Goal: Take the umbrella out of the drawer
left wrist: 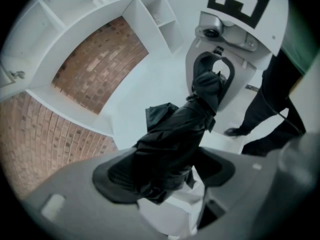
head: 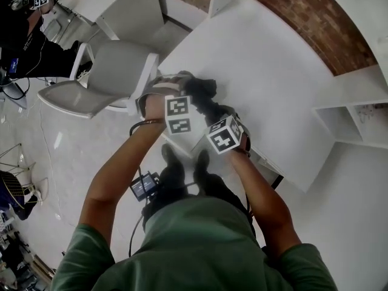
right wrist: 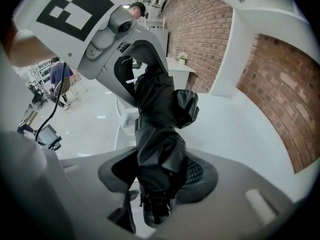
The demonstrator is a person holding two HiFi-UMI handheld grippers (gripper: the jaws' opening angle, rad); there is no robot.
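Note:
A folded black umbrella (head: 205,97) hangs in the air over the near edge of the white table (head: 267,71), held at both ends. My left gripper (left wrist: 165,181) is shut on one end of the umbrella (left wrist: 172,144), whose fabric bulges out between the pads. My right gripper (right wrist: 159,181) is shut on the other end of the umbrella (right wrist: 156,129), the strap end hanging below its jaws. In the head view the left gripper (head: 176,90) and right gripper (head: 213,117) sit close together in front of the person. A white open compartment (left wrist: 172,216) shows below the left jaws; it may be the drawer.
A white chair (head: 115,77) stands left of the table. White shelves (head: 357,117) and a brick wall (head: 315,17) lie at the right and back. A small screen device (head: 144,187) with cables hangs by the person's feet. Another person (head: 24,35) stands at far left.

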